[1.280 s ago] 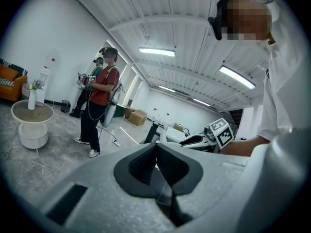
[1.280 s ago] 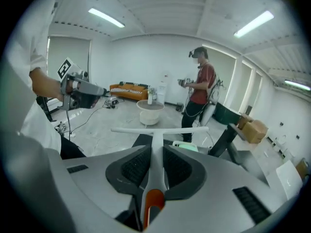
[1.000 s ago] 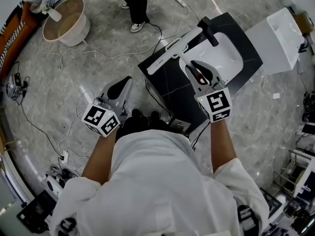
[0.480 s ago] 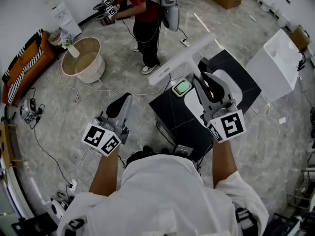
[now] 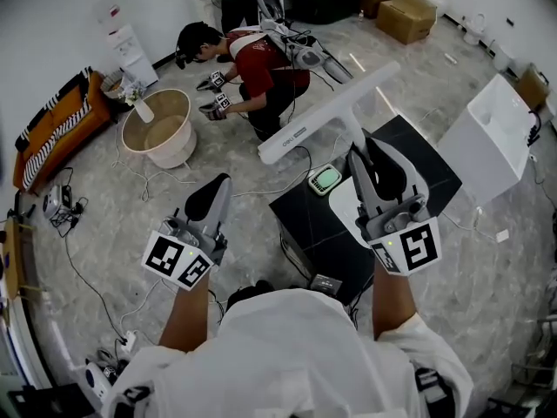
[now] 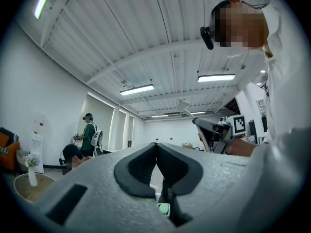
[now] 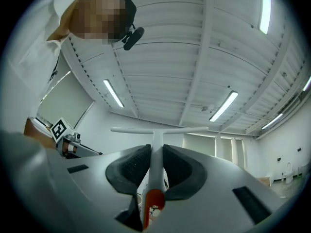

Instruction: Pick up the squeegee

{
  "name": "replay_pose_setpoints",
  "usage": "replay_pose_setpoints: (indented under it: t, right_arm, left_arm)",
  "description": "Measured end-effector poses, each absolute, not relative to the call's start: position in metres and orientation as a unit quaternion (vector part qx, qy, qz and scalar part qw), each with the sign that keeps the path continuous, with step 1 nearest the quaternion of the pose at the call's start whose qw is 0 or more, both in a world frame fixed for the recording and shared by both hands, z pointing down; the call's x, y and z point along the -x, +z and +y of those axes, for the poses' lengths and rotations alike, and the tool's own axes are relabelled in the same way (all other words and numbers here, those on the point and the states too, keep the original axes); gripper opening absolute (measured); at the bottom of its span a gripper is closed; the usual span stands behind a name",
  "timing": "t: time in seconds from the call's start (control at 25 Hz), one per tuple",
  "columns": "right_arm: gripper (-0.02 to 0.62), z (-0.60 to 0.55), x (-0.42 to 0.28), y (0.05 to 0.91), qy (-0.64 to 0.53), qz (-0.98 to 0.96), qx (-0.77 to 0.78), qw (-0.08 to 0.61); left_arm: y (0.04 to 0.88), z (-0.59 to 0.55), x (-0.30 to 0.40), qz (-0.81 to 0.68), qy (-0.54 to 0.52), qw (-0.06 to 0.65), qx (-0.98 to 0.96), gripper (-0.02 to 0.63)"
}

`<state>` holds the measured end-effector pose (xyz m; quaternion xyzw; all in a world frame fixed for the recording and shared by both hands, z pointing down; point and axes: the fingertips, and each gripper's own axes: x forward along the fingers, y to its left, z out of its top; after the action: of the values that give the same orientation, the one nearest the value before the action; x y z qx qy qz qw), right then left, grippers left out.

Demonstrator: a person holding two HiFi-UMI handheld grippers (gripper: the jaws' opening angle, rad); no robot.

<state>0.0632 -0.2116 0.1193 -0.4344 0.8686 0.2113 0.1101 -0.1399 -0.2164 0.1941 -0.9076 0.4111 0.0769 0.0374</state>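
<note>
The pick-up step looked nearly finished. The right gripper point(image 5: 365, 157) was clamped on the handle of the squeegee point(image 5: 324, 116). In the right gripper view its two dark pads pressed the white stem from both sides, and the long white blade point(image 7: 155, 129) stood across above them like the bar of a T, with the red end of the handle low between the jaws. In the head view the squeegee touched nothing else. It was in the air, over the far left corner of the black stand point(image 5: 300, 212), with the blade slanting out over the floor beyond that corner. A small green device point(image 5: 325, 179) lay near the same corner, below the blade.

The left gripper point(image 5: 216, 190) hung over the floor, to the left of the stand and well apart from the squeegee. In the left gripper view its jaws met tip to tip, with nothing between them.

In my judgement the lift itself was done, so the next move called mainly for a steady hold. The grip sat low on the handle and the wide blade was far from it, so the tool could turn or slip in the pads if the hand swung fast. A person point(image 5: 261, 72) crouched beside a tub point(image 5: 161, 133) farther away, so the blade needed some room on that side.
</note>
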Motion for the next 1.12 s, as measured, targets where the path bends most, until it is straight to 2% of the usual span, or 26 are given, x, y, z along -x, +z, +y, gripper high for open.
replay_pose_setpoints:
  t: [0.2,1.12]
  right_arm:
    - [0.084,-0.205,-0.062,0.115,0.202,0.866,0.438,0.133]
    - [0.084,-0.184,-0.058,0.115,0.188,0.866,0.441,0.144]
  left_arm:
    - [0.186,-0.209,0.142,0.41,0.076,0.04,0.908,0.014]
    - [0.173,-0.191,0.132,0.381,0.088,0.043,0.919,0.015]
